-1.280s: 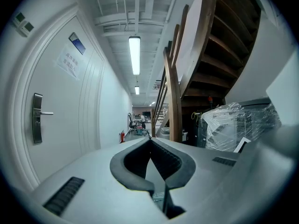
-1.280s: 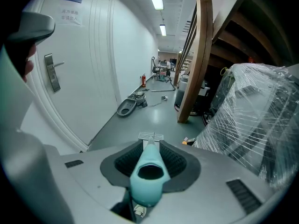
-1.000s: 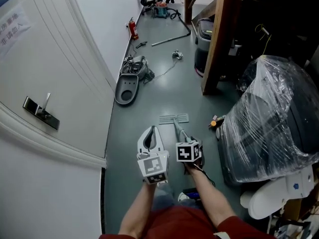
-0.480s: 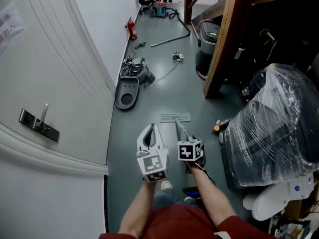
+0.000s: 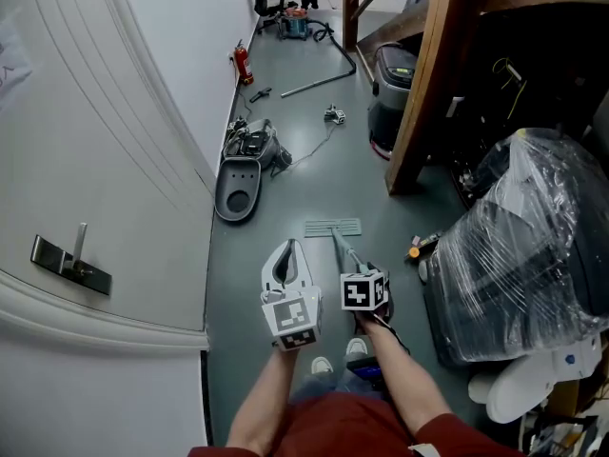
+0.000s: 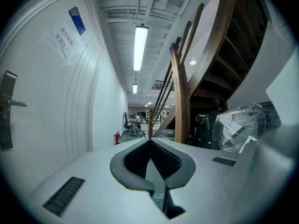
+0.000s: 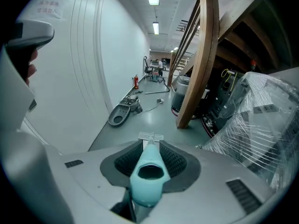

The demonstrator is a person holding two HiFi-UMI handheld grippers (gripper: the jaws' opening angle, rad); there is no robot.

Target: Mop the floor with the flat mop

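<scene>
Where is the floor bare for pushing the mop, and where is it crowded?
Bare: floor ahead of the flat mop, between grey shell and wooden post. Crowded: right, beside the wrapped bundle; cable clutter behind the shell.

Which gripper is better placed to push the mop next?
Right. The right gripper is clamped on the mop, whose head lies flat on the floor ahead. The left gripper is shut, holding nothing.

left: white left gripper (image 5: 289, 251), jaws together, aimed 12 o'clock
right: white right gripper (image 5: 353, 267), clamping teal mop handle (image 7: 148, 171)
</scene>
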